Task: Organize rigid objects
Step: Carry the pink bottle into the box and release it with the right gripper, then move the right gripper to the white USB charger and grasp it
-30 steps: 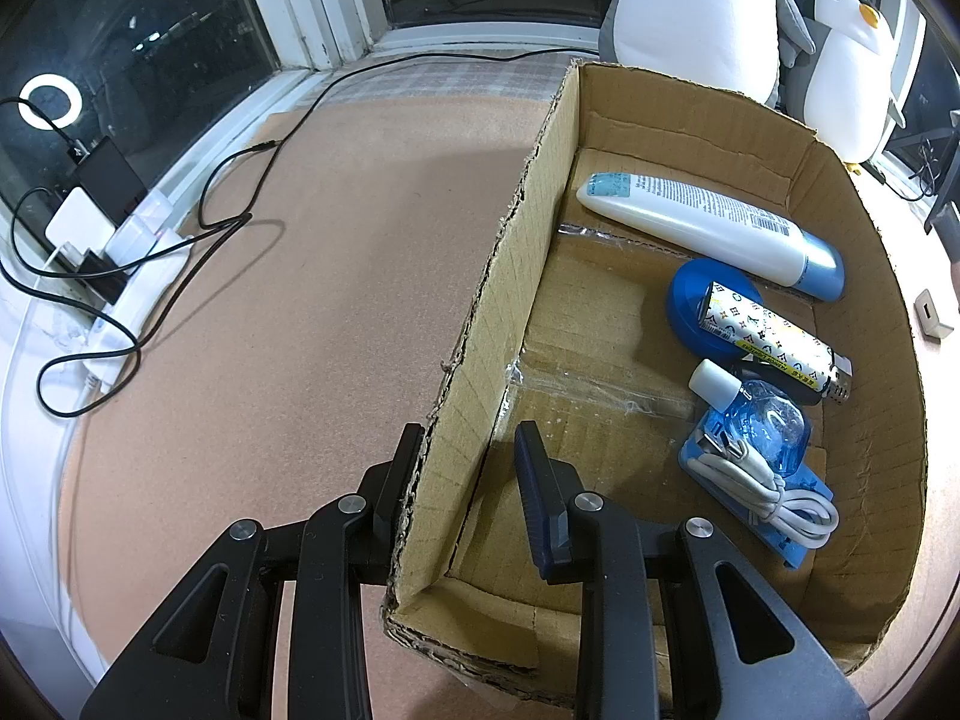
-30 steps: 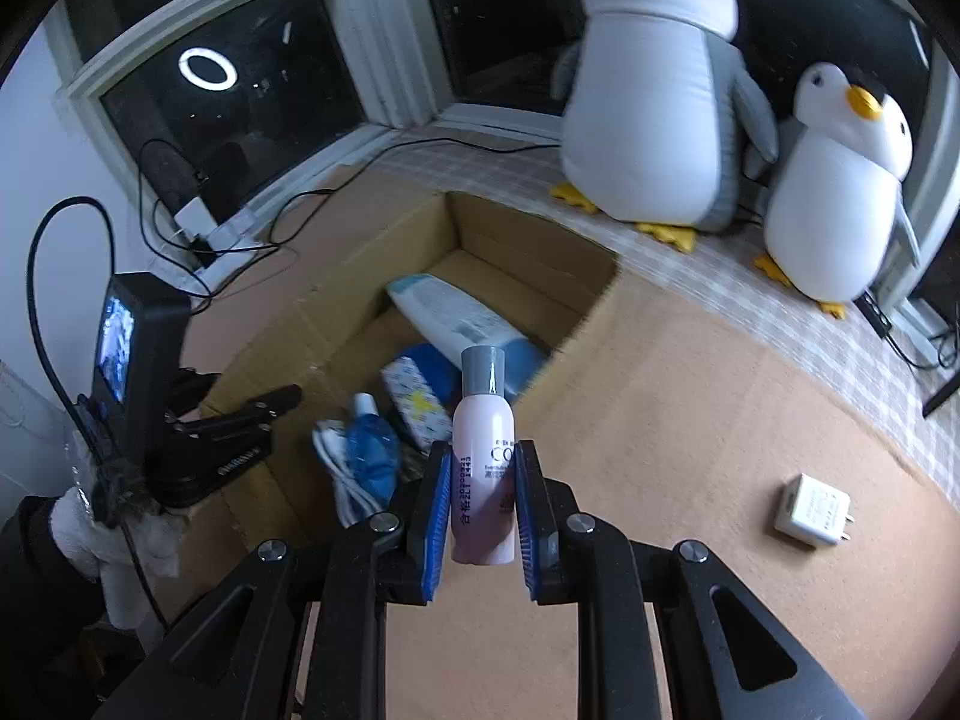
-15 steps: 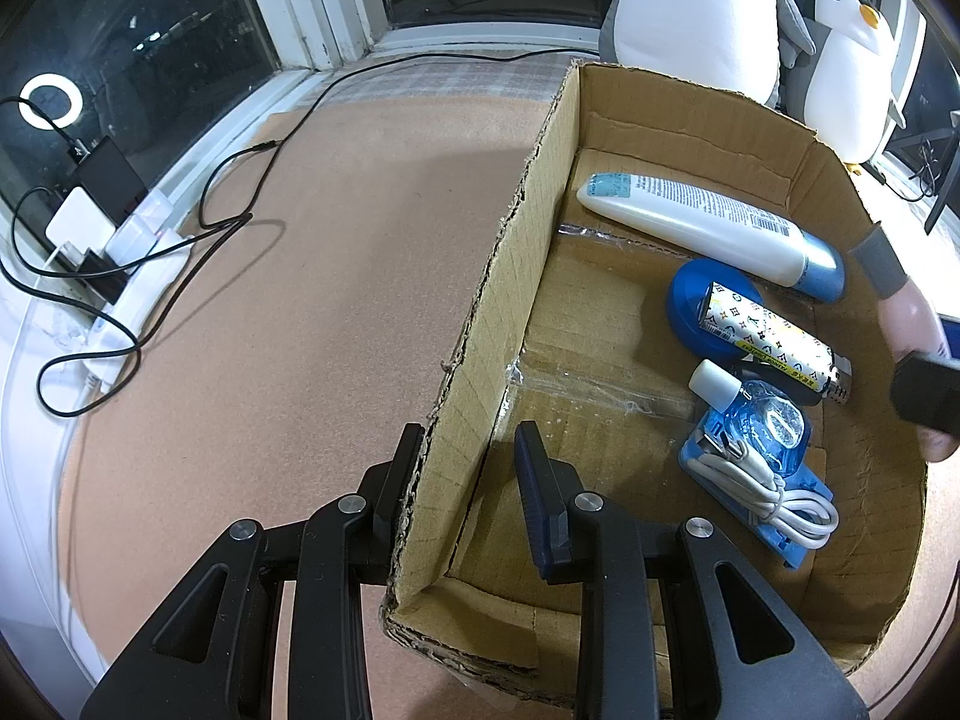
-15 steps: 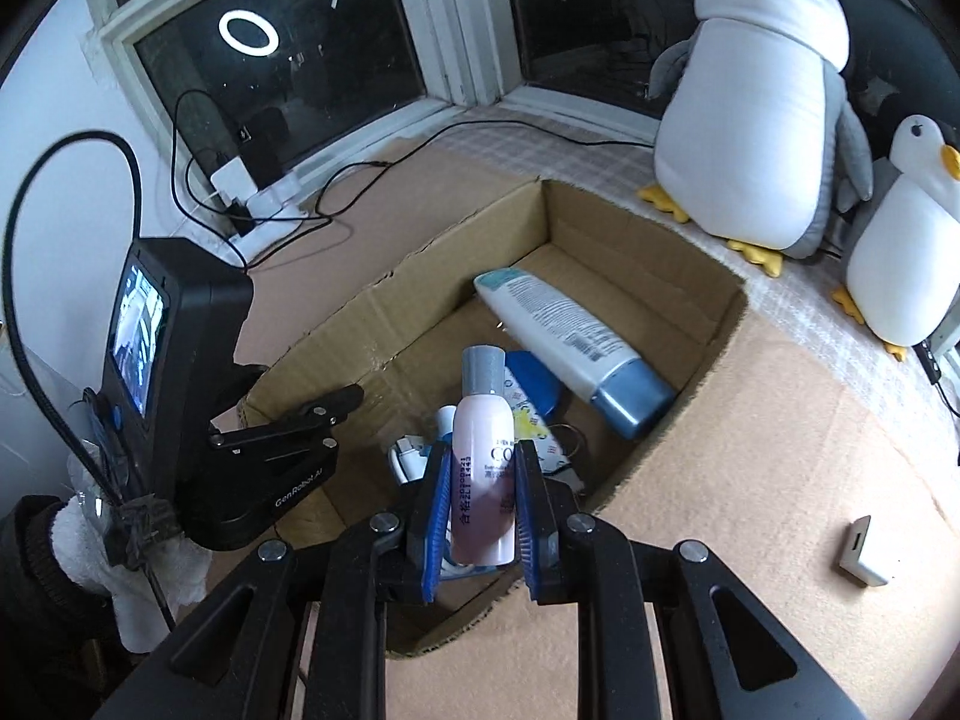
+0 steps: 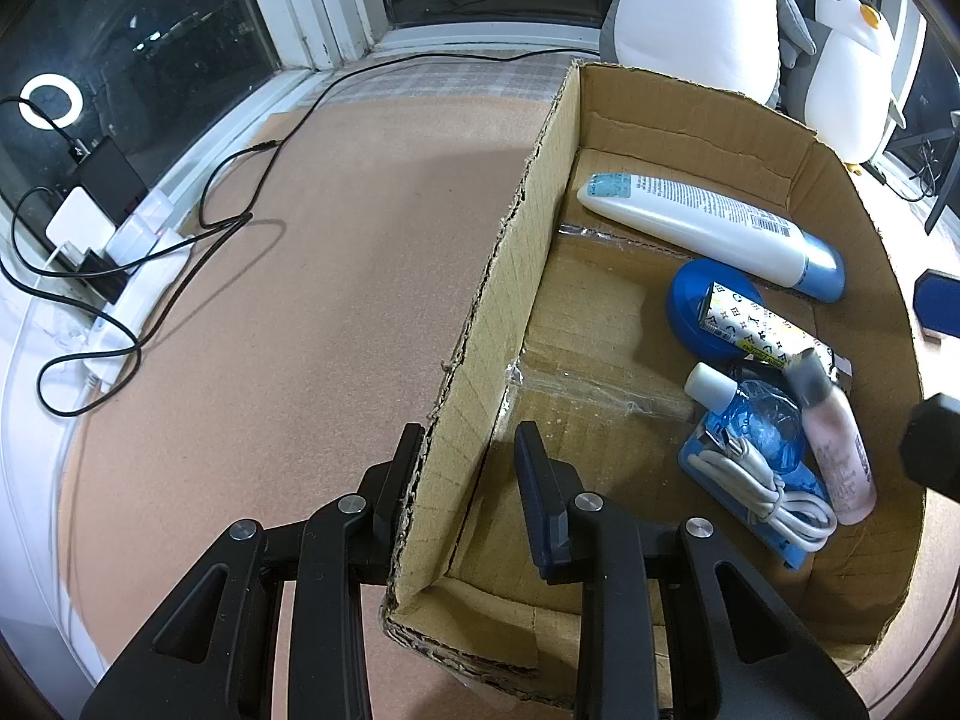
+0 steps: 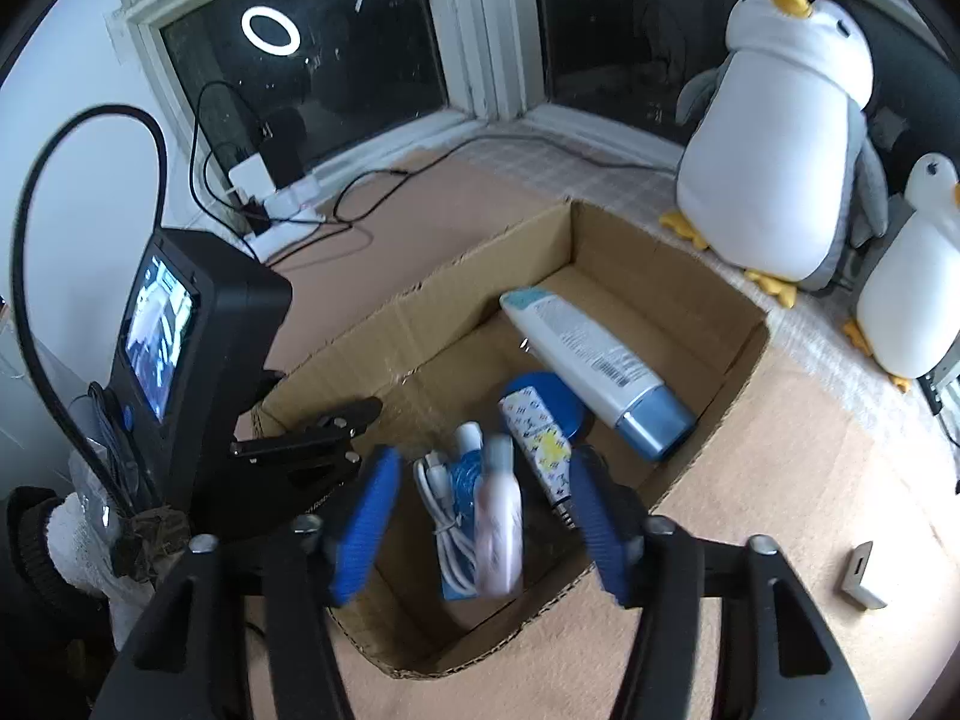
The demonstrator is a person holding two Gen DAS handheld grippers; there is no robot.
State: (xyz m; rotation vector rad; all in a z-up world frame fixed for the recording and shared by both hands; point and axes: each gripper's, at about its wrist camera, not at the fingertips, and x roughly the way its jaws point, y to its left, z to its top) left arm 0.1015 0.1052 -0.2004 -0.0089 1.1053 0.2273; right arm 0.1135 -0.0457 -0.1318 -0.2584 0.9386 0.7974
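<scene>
A cardboard box sits on the brown mat. My left gripper has one finger on each side of the box's near left wall; I cannot tell if it presses it. My right gripper is open above the box. The pink bottle is blurred, free of the fingers, over the white cable and the small blue bottle. The box also holds a white and blue tube, a blue round tin and a patterned tube.
Two plush penguins stand behind the box. A white charger lies on the mat to the right. Black cables and a power strip lie at the left by the window.
My right gripper moved over the box and opened, and the pink bottle dropped out of it into the box. The left gripper stayed at the box wall.
</scene>
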